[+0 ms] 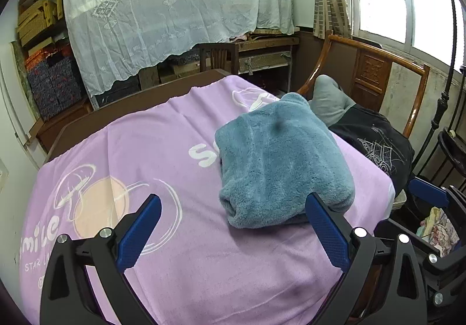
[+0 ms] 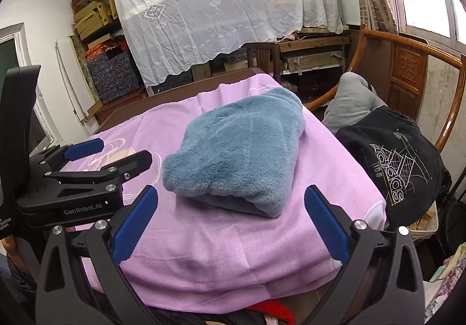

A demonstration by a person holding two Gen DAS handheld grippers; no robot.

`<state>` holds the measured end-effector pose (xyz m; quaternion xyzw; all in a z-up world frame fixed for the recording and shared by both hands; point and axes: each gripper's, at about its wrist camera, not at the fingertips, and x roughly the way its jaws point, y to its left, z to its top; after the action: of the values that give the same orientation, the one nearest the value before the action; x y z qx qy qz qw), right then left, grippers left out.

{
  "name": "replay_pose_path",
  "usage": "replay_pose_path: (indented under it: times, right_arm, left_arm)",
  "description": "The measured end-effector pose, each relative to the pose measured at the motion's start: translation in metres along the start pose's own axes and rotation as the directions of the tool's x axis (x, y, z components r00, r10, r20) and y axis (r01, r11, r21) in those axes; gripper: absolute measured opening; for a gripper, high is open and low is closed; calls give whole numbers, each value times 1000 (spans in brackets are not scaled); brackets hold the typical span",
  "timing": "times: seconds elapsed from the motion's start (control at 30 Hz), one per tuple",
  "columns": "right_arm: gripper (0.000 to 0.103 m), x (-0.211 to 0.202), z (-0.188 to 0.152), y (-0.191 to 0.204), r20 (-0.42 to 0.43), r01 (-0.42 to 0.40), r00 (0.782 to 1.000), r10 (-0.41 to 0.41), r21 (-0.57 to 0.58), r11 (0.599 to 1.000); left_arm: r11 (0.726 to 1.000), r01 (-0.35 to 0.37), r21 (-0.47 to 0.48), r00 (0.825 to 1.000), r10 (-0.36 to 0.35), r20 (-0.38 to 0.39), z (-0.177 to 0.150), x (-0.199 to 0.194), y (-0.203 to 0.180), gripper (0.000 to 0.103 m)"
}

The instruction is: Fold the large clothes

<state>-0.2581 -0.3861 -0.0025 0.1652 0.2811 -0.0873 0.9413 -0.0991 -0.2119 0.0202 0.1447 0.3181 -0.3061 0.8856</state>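
A folded blue fleece garment [image 1: 279, 162] lies on the purple cloth [image 1: 163, 150] that covers the table, toward its right side. It also shows in the right wrist view [image 2: 238, 156]. My left gripper [image 1: 233, 205] is open and empty, held just in front of the garment's near edge. My right gripper [image 2: 231, 197] is open and empty, also just short of the garment. The left gripper [image 2: 102, 150] shows from the side at the left of the right wrist view, above the purple cloth [image 2: 233, 252].
A wooden chair [image 1: 375, 74] to the right holds a black printed garment [image 2: 399, 167] and a grey garment [image 2: 352, 100]. Shelves under a white lace sheet [image 1: 174, 13] stand behind the table. A bin of clothes [image 1: 437, 229] sits low right.
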Motion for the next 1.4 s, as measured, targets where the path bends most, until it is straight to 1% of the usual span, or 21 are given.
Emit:
replay_pose_path:
  times: [0.2, 0.77, 1.17, 1.4]
  right_arm:
    - [98, 1, -2, 3, -7, -9, 1000, 8, -11, 1000]
    - [98, 6, -4, 4, -25, -19, 1000, 18, -13, 1000]
    - [98, 4, -6, 7, -22, -35, 999, 35, -11, 999]
    - [98, 3, -5, 6, -21, -39, 999, 39, -9, 999]
  left_arm:
    - [999, -37, 15, 999, 37, -10, -2, 3, -3, 99]
    - [999, -40, 3, 999, 40, -28, -9, 6, 3, 99]
    - [997, -73, 7, 997, 73, 20, -11, -3, 2, 99]
    - [997, -77, 9, 997, 77, 25, -11, -4, 1, 99]
